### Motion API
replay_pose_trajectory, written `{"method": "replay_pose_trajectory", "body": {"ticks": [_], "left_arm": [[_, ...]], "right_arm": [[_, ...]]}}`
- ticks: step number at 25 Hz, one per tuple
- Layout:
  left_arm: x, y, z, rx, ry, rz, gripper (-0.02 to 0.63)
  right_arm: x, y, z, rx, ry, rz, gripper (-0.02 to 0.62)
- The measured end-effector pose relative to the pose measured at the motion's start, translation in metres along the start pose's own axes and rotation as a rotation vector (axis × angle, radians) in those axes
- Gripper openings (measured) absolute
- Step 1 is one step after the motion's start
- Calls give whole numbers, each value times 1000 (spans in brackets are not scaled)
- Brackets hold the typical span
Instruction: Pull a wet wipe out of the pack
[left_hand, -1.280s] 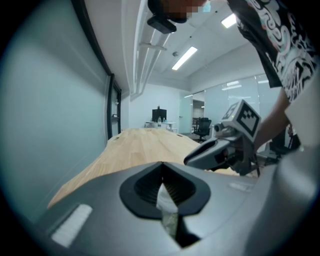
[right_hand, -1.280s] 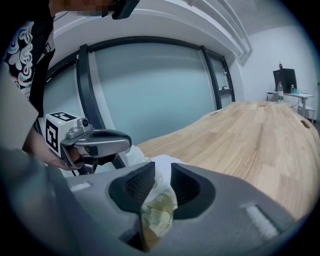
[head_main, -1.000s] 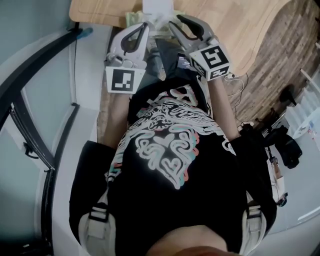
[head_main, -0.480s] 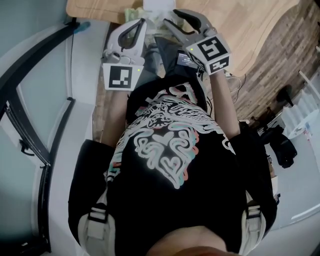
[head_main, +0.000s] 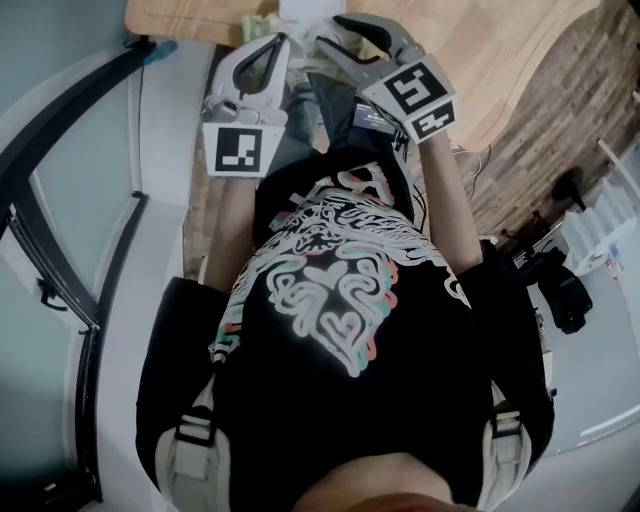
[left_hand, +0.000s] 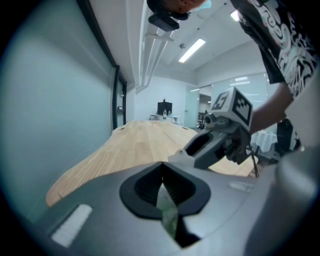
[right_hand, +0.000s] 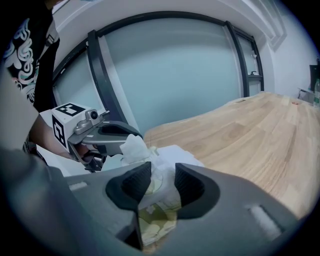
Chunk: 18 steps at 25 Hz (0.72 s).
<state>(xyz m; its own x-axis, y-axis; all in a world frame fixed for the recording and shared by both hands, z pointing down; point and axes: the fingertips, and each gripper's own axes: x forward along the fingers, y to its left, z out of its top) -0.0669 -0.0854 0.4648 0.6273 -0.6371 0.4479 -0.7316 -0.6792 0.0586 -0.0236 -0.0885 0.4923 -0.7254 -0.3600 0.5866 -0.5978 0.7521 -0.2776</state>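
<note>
The wet wipe pack (right_hand: 155, 220), green with a pale pattern, lies at the near edge of the wooden table (right_hand: 240, 135). A crumpled white wipe (right_hand: 135, 146) stands up out of its top. My right gripper (right_hand: 162, 175) is open and straddles the wipe, whose white folds fill the gap between the pads. My left gripper (left_hand: 161, 165) is shut, its pads meeting on a green sliver of the pack (left_hand: 169, 217). In the head view the left gripper (head_main: 278, 42) and right gripper (head_main: 325, 30) converge on the pack (head_main: 258, 25) at the top edge.
The table (head_main: 480, 50) runs far ahead with bare wood beyond the pack. A curved glass wall with a dark frame (right_hand: 100, 75) stands close on the left. The person's black printed shirt (head_main: 340, 300) fills the lower head view.
Both grippers have drifted slightly toward the top of the head view. The right gripper has rolled a little, its marker cube turned further.
</note>
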Motion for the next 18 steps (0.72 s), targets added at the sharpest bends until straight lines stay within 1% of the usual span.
{"method": "replay_pose_trajectory", "body": {"ticks": [7, 13, 15, 18], "left_arm": [[1, 0, -4, 0, 12, 5, -11], [1, 2, -6, -7, 19, 10, -11], [2, 2, -6, -7, 18, 10, -11], [4, 2, -6, -11, 19, 7, -12]], "right_arm": [[3, 3, 1, -49, 17, 16, 141], [5, 5, 3, -102, 37, 15, 113], [4, 4, 4, -111, 27, 9, 70], [4, 4, 4, -118, 28, 8, 55]]}}
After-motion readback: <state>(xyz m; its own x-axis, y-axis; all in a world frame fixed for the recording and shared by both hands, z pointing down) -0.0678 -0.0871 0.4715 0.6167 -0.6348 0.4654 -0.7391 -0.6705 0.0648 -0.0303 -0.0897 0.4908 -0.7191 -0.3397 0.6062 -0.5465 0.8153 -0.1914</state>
